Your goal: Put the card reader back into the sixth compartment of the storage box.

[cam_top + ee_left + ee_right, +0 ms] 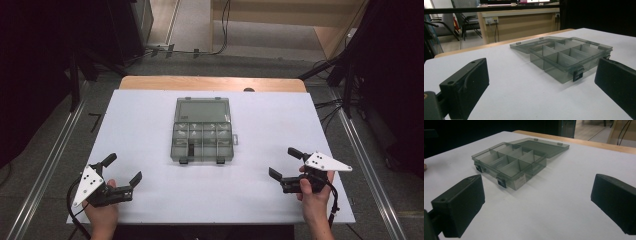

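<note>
While nothing is being touched yet, here's the rundown, big stuff first:

Tabletop [150, 125]: white sheet over a wooden top, bare apart from one box sitting mid-table.

Box [202, 142]: smoky see-through plastic organizer, sitting near the centre and well apart from both hands. Its lid [202, 110] is flipped fully back and lies flat on the far side. The compartments look empty as far as I can tell.

Left tongs [123, 167]: held near the front left corner, jaws wide apart, holding nothing, aimed toward the box.

Right tongs [282, 162]: near the front right, jaws also spread, nothing between them, pointing at the box from the other side.

Latches [184, 160]: two small dark clips on the near wall, hanging loose.

What could go wrong: I'd guess the lid is the next target. The box is light and slick, so a one-sided push on the lid would probably just slide it across the sheet. Thin plastic edges could also slip out of a shallow pinch.
</note>
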`<control>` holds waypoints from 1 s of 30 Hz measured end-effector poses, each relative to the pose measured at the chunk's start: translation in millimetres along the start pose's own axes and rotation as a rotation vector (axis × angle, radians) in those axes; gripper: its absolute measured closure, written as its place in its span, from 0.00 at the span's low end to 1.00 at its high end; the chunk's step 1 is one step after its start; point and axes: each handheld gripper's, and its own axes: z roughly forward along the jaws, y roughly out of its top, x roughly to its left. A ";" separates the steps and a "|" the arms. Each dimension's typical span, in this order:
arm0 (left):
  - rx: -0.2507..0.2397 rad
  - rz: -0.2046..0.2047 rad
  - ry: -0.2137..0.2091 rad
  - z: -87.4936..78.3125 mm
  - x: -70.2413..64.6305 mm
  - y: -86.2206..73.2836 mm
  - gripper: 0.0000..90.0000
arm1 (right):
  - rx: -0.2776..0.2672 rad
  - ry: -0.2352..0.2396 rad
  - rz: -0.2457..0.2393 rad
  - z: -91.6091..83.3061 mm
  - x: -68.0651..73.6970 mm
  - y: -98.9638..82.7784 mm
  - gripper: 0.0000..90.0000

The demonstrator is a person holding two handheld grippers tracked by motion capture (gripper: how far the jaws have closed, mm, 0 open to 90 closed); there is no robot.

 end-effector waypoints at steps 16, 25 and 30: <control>-0.003 -0.005 0.001 -0.1 0.0 0.1 0.00 | -0.063 -0.053 0.019 -39.0 -20.7 -21.6 0.00; -0.005 -0.008 0.004 -0.5 0.4 0.0 0.00 | -0.082 -0.105 0.040 -61.8 -40.5 -37.1 0.00; -0.004 -0.006 0.004 -1.3 0.3 -0.1 0.00 | -0.100 -0.104 0.042 -67.4 -49.0 -44.7 0.00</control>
